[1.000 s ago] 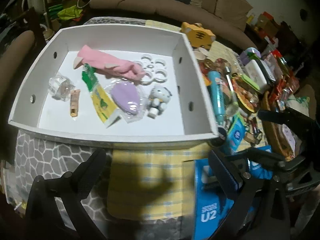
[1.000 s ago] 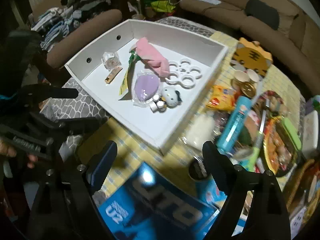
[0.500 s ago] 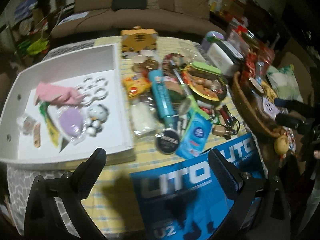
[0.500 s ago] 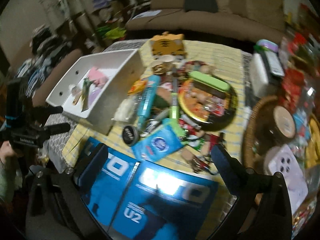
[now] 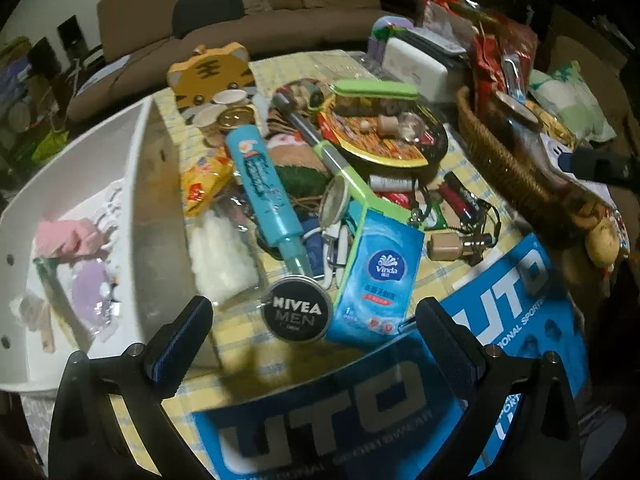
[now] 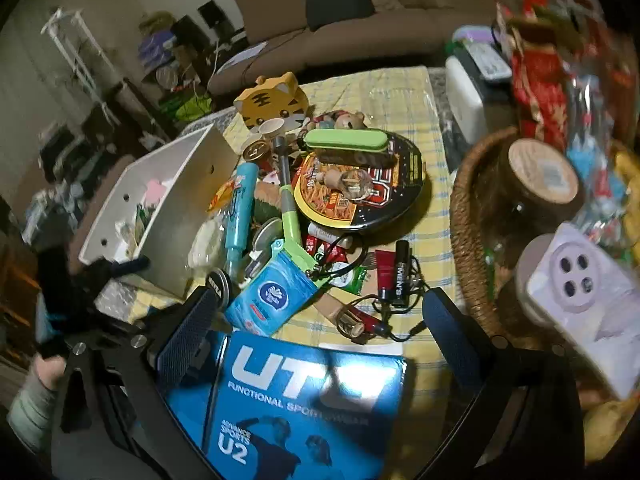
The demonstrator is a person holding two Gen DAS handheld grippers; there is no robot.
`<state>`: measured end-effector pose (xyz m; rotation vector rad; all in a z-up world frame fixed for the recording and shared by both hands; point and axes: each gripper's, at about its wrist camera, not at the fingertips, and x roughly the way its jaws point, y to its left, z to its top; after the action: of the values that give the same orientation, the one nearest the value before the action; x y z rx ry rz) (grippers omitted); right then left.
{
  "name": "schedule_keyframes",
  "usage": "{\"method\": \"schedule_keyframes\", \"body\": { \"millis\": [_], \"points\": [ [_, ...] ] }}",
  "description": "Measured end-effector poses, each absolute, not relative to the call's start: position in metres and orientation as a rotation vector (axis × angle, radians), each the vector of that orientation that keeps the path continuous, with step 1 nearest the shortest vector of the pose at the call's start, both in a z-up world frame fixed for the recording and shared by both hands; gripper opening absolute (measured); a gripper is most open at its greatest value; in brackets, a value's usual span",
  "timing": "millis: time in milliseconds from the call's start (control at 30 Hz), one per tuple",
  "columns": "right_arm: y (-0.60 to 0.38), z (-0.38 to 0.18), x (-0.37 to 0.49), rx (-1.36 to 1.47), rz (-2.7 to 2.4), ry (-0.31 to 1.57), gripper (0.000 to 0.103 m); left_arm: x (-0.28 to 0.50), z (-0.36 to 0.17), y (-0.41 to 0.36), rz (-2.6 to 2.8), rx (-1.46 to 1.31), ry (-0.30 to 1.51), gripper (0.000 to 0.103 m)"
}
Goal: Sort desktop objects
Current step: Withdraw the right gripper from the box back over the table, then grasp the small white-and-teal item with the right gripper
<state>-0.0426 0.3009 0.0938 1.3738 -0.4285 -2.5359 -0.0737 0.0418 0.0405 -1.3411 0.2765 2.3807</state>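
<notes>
A: ok so bottom of the frame, the left gripper [image 5: 307, 330] has its jaws spread wide with nothing between the pads, hanging over a blue UTO box [image 5: 360, 404]

B: and that black NIVEA MEN tin [image 5: 297, 309]?

A: dead centre, just above the gap, touching a blue Vinda tissue pack [image 5: 380, 276] on its right. A teal tube [image 5: 266, 196] runs up and left from there

B: left side?

A: white tray [image 5: 156, 184] with a pink thing [image 5: 64, 236] and a purple thing [image 5: 90, 288] inside, bit blurry. Tiger-face box [image 5: 210, 74] up top, wicker basket [image 5: 496, 160] at right, round noodle tin [image 5: 384, 136] upper middle
</notes>
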Motion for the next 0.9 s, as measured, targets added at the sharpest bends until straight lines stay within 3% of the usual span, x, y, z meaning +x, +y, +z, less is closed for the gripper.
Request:
{"method": "schedule_keyframes", "body": {
  "millis": [167, 400, 600, 800, 900],
  "points": [
    [0.303, 0.074, -0.052, 1.387, -2.483, -0.545, 0.103, -0.090, 0.024, 0.045, 2.340, -1.413, 0.354, 0.103],
    [0.294, 0.061, -0.061, 1.388, -2.429, -0.555, 0.103, -0.102, 0.015, 0.056, 2.327, -1.456, 0.456, 0.096],
    [0.301, 0.060, -0.064, 1.350, -2.406, -0.636, 0.092, -0.107, 0.006, 0.065, 2.327, -1.462, 0.534, 0.096],
    [0.298, 0.054, -0.068, 1.360, -2.377, -0.648, 0.080, -0.115, 0.030, 0.076, 2.363, -1.322, 0.482, 0.095],
    [0.296, 0.051, -0.070, 1.362, -2.372, -0.662, 0.080, -0.126, 0.027, 0.094, 2.337, -1.312, 0.532, 0.084]
  ]
}}
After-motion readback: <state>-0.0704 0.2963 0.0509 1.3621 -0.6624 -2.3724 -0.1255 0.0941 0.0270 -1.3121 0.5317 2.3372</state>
